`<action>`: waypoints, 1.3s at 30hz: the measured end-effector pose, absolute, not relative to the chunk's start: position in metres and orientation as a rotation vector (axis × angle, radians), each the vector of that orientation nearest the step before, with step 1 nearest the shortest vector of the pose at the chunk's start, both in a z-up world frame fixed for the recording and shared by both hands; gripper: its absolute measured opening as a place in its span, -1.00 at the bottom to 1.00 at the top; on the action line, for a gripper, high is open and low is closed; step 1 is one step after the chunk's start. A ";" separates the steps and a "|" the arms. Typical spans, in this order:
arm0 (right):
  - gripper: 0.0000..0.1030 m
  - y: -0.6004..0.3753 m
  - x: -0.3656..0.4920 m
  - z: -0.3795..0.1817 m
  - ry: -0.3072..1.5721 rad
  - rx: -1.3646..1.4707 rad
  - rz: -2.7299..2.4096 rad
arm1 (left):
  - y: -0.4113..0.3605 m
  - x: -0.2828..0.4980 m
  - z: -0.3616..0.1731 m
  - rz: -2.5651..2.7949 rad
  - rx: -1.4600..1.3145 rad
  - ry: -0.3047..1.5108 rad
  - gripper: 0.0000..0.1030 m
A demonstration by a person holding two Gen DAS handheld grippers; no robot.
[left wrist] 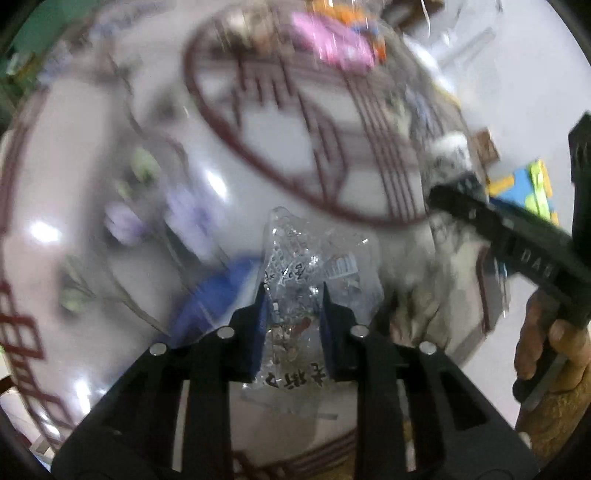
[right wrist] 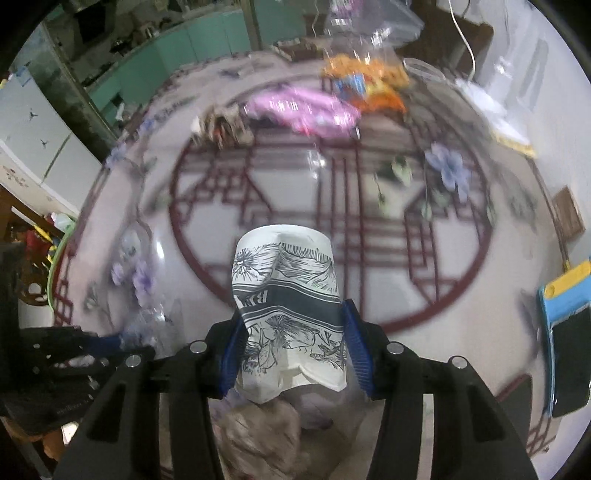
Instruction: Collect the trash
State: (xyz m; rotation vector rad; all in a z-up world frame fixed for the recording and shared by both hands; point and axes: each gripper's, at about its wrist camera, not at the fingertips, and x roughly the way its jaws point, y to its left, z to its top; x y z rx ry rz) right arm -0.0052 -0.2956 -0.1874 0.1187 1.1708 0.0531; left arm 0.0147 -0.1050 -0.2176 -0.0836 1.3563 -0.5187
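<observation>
In the left wrist view my left gripper (left wrist: 294,291) is shut on a crumpled clear plastic wrapper (left wrist: 314,251) with black print, just above the round table (left wrist: 92,166). In the right wrist view my right gripper (right wrist: 294,314) is shut on a crushed paper cup (right wrist: 284,266) with a black-and-white flower print; its blue pads press in the cup's sides. The left gripper's blue fingers (right wrist: 107,341) show at the left edge of that view, at the clear wrapper (right wrist: 155,325). A hand (left wrist: 543,339) holds the right gripper's handle.
On the far side of the patterned table (right wrist: 369,221) lie a pink wrapper (right wrist: 303,109), an orange snack bag (right wrist: 369,81), a brown crumpled lump (right wrist: 225,125) and a clear plastic bag (right wrist: 369,26). A blue-and-yellow flat object (right wrist: 565,325) sits at the right edge.
</observation>
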 end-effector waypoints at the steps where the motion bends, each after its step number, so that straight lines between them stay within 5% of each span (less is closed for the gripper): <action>1: -0.07 -0.294 -0.003 -0.182 1.152 0.120 0.056 | -0.100 0.019 -0.204 -0.500 -0.085 1.307 -0.56; 15: -0.07 -0.265 0.014 -0.102 0.922 0.131 0.128 | -0.074 0.031 -0.072 -0.310 0.038 0.832 -0.62; 39: -0.06 -0.177 0.010 -0.084 0.895 0.065 0.218 | -0.003 0.022 -0.058 -0.239 -0.001 0.766 -0.62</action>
